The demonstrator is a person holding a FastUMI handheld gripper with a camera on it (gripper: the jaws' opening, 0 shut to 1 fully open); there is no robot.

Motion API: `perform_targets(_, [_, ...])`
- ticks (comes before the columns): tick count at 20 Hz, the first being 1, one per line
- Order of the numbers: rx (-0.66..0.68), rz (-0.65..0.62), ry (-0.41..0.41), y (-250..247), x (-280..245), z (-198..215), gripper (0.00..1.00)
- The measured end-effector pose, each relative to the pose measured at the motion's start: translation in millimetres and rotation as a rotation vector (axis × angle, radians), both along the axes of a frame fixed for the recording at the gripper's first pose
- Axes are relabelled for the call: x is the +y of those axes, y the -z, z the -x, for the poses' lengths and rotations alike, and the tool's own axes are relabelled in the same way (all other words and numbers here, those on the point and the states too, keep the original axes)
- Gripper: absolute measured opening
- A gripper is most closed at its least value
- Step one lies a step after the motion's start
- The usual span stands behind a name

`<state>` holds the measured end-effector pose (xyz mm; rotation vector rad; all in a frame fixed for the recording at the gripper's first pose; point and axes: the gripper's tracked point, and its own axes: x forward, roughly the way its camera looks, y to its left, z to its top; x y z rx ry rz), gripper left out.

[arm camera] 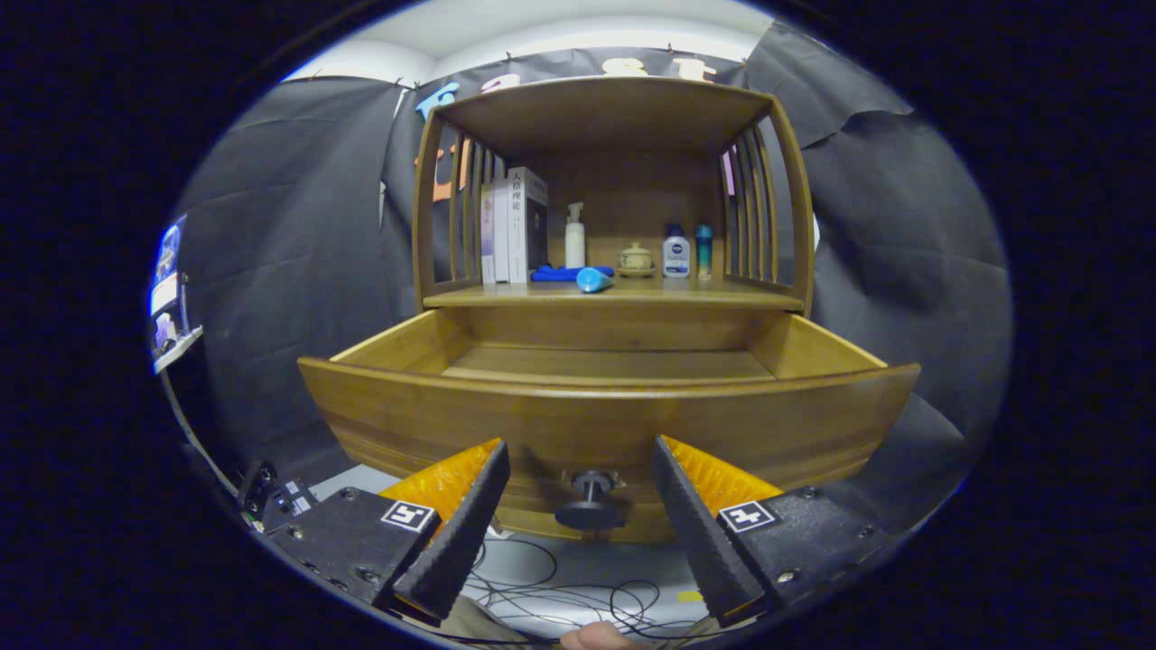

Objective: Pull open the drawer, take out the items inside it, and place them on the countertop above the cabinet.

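On the countertop [623,293] above the open drawer [605,424], going left to right, stand upright books [513,226], a white pump bottle [575,236], a blue tube [593,280] lying on its side at the front edge, a small lidded jar [636,259] and two bottles. The blue tube is probably light, smooth and apt to roll, so a grip across its middle suits it best. The gripper [578,492] has its fingers spread apart on either side of the drawer's knob [589,506], pinching nothing, and what shows of the drawer's floor looks bare.

Wrinkled black cloth [289,226] is hung as the booth's wall to the left, right and far behind a brown wooden cabinet [614,117]. A pale ceiling [560,27] is seen above. Thin black cables [560,596] are strewn over the light grey floor [623,569] nearby.
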<state>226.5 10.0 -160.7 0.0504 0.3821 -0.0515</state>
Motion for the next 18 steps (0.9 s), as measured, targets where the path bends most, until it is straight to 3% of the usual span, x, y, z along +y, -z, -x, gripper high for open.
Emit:
perform_targets(7, [-0.006,0.031,0.051,23.9,-7.2,-7.7,0.99])
perform_targets(11, [-0.035,0.073,0.12,27.7,-8.3,-11.1,0.99])
perform_targets(18, [-0.05,0.062,0.132,27.7,-3.5,-21.3,1.0])
